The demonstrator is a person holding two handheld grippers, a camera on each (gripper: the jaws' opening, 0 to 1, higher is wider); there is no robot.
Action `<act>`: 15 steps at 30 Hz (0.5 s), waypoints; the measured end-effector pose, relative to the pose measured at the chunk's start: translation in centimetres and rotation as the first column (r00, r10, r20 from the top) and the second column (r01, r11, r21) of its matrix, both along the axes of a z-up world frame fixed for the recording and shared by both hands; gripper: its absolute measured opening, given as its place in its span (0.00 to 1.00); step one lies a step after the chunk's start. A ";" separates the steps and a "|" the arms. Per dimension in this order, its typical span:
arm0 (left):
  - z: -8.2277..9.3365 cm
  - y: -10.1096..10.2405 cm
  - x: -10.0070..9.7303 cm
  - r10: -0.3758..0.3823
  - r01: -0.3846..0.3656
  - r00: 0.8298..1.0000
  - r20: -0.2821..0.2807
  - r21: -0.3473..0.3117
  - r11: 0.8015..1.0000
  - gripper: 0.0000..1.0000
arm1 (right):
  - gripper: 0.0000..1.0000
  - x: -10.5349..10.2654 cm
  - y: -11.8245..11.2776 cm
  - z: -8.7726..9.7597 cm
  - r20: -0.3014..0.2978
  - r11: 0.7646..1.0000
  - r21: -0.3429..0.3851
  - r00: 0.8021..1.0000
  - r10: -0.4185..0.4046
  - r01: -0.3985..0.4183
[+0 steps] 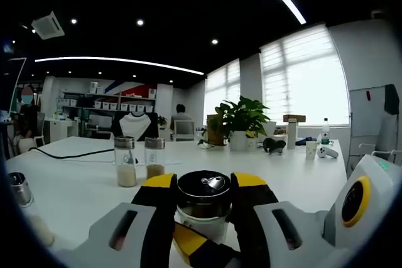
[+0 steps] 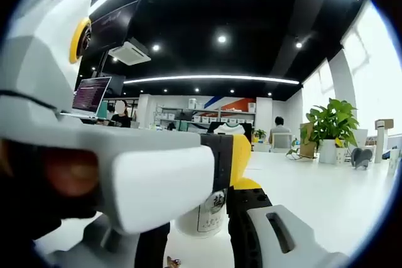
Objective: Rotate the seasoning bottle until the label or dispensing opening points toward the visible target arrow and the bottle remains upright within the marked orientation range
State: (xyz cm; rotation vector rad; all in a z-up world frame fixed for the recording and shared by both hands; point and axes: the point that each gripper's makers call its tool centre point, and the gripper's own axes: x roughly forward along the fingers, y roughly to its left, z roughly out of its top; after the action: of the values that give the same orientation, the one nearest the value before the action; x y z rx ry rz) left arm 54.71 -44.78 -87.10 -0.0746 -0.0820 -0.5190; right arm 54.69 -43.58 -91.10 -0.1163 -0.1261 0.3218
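On white table (image 1: 75,180), bottle (image 1: 203,202) in left claw (image 1: 204,183).

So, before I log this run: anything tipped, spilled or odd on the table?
Nothing stands out. The seasoning bottle stands upright between the left gripper jaws, two shakers behind it are upright, and the table shows no spill.

Black-capped bottle (image 1: 203,202) — yellow-tipped gripper (image 1: 204,183)

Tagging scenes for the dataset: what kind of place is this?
Likely an open-plan office: long white table, shelving with boxes along the back wall, potted plant by big windows, laptop on a desk.
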 end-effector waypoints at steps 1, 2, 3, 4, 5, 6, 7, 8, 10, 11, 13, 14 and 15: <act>0.1 0.0 0.0 -0.001 0.001 1.000 0.004 -0.008 1.000 0.35 | 0.31 0.0 0.0 0.1 0.003 1.000 -0.002 1.000 0.001 -0.001; 0.2 0.0 -0.1 -0.002 0.002 1.000 0.010 -0.009 1.000 0.35 | 0.31 0.0 0.0 0.2 0.009 1.000 -0.008 1.000 0.000 0.000; 0.2 0.0 -0.1 -0.003 0.003 1.000 0.012 -0.009 1.000 0.35 | 0.31 0.0 0.0 0.2 0.010 1.000 -0.011 1.000 0.000 0.000; 0.2 0.1 0.0 -0.005 0.006 1.000 0.013 -0.009 1.000 0.35 | 0.31 -0.1 0.0 0.2 0.011 1.000 -0.011 1.000 0.000 0.000; 0.4 -0.1 -0.1 -0.031 0.031 0.999 0.022 0.000 1.000 0.35 | 0.31 -0.1 0.0 0.3 0.013 1.000 -0.010 1.000 0.000 0.001; 0.5 0.0 0.0 -0.044 0.044 0.999 0.023 -0.010 0.999 0.35 | 0.31 -0.1 -0.1 0.4 0.017 1.000 -0.010 1.000 0.003 -0.003; 0.5 0.1 0.0 -0.057 0.057 0.998 0.015 -0.017 0.998 0.35 | 0.31 -0.2 -0.1 0.5 0.015 1.000 -0.014 1.000 0.008 -0.008; 0.5 0.0 0.0 -0.070 0.071 0.997 0.014 -0.011 0.997 0.35 | 0.31 -0.2 0.0 0.5 0.012 1.000 -0.018 1.000 0.012 -0.012; 0.4 -0.1 0.0 -0.095 0.095 0.995 0.010 0.006 0.995 0.35 | 0.31 -0.2 0.1 0.4 0.005 1.000 -0.011 1.000 0.029 -0.029; 0.3 -0.2 0.0 -0.121 0.121 0.993 0.014 0.030 0.992 0.35 | 0.31 -0.2 0.1 0.3 -0.003 0.999 -0.014 0.999 0.038 -0.038; 0.2 -0.3 0.0 -0.157 0.156 0.987 0.019 0.050 0.987 0.35 | 0.31 -0.3 0.3 0.1 -0.022 0.997 -0.009 0.997 0.077 -0.077; 0.2 -0.4 -0.1 -0.185 0.182 0.982 0.026 0.076 0.980 0.35 | 0.31 -0.4 0.6 -0.1 -0.040 0.994 -0.001 0.994 0.107 -0.107; 0.3 -0.4 -0.2 -0.204 0.202 0.978 0.032 0.076 0.977 0.35 | 0.31 -0.3 0.4 -0.1 -0.047 0.993 -0.004 0.992 0.115 -0.115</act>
State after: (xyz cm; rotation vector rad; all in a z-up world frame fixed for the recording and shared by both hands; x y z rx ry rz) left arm 54.56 -45.20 -86.82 -0.0019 -0.0945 -0.7275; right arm 54.43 -43.14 -91.15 -0.1086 -0.0855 0.4398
